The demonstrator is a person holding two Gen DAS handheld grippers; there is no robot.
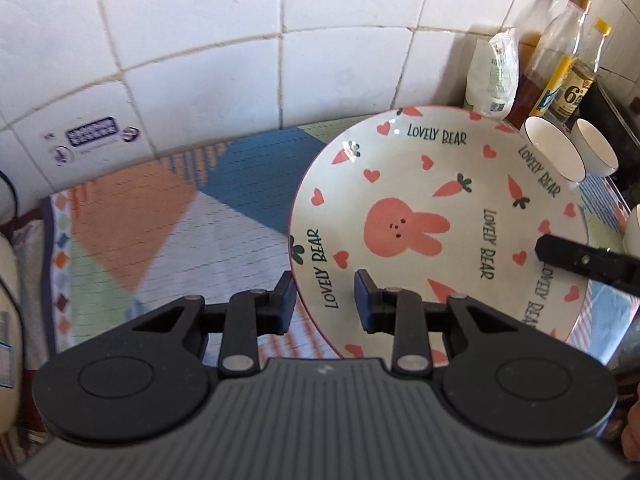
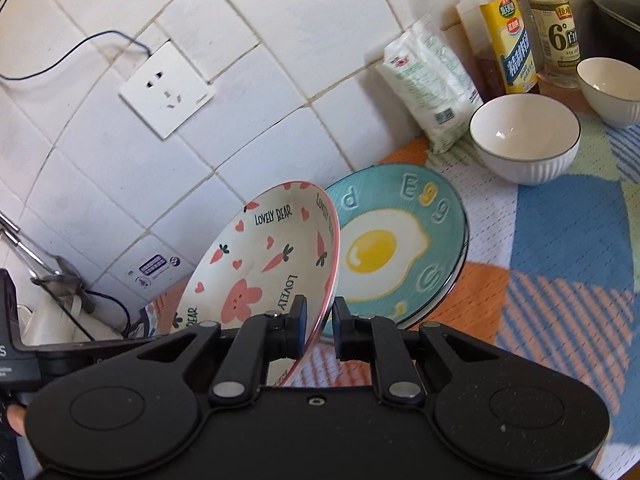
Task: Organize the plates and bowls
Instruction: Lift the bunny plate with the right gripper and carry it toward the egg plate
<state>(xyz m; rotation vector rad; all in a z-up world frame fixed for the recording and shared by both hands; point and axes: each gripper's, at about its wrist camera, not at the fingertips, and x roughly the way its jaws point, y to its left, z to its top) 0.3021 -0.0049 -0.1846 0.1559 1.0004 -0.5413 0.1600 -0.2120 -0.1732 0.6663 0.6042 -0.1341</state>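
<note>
the rim of the glossy bunny plate [image 1: 404, 216] is straddled by both grippers. the left gripper [image 1: 325, 303] is seen fairly wide apart, the right gripper [image 2: 320, 326] narrow, pads about the tilted rim; firm contact cannot be told. the plate is raised over the patterned woven mat [image 1: 160, 216], beside the teal egg plate [image 2: 400, 240] and ribbed white bowls [image 2: 524, 138].

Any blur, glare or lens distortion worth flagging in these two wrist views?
Left wrist: tile lines bow strongly, the bottles at the frame edge look smeared, a small glint sits on the rabbit plate. Right wrist: sharper overall, same fisheye bowing, highlights on the egg plate and nearer white bowl.
</note>
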